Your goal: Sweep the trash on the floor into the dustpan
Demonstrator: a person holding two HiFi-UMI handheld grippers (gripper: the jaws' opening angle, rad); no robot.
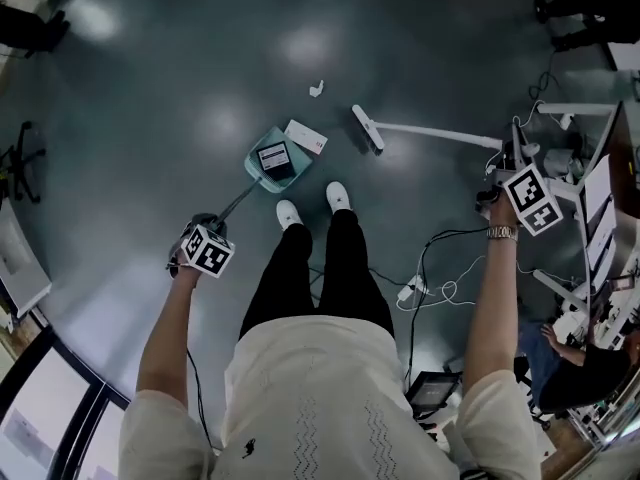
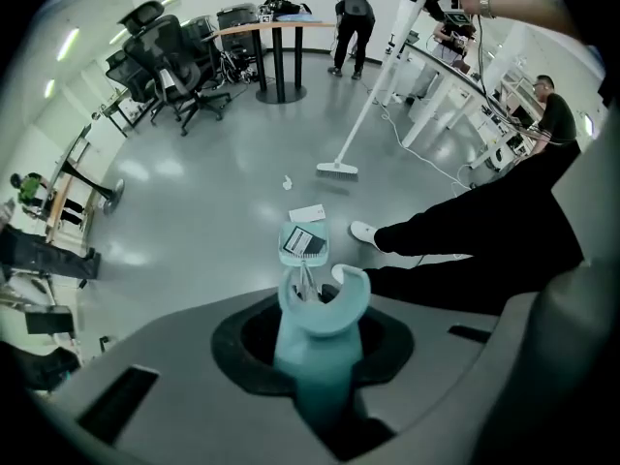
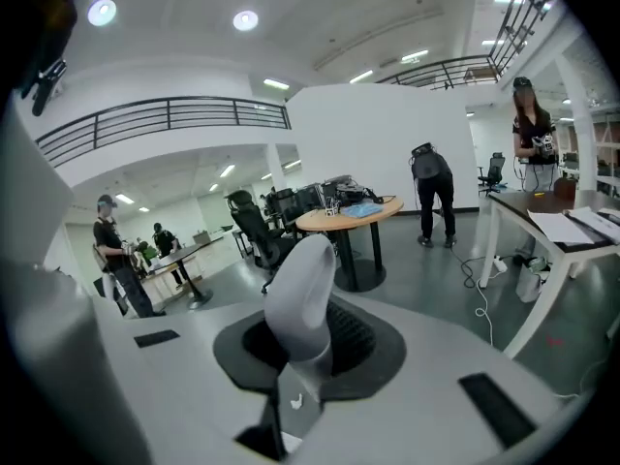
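Left gripper (image 1: pixel 205 236) clamped on dustpan handle (image 2: pixel 315 347); right gripper (image 1: pixel 518 176) clamped on broom handle (image 3: pixel 302 298). Dustpan (image 1: pixel 253 163) on floor by shoes (image 1: pixel 288 214), dark packet (image 1: pixel 274 157) inside. White card (image 1: pixel 305 136) beside rim, broom head (image 1: pixel 367 128) near it, crumpled scrap (image 1: pixel 316 89) beyond. Card and scrap unswept.

Open floor (image 1: pixel 150 88) spreads far and left of the dustpan (image 1: pixel 272 160). Shoes (image 1: pixel 338 196) stand just near it. To the right, the broom (image 1: pixel 366 128) slants across, with cables (image 1: pixel 432 240) and desks (image 1: pixel 597 200) crowding beyond.
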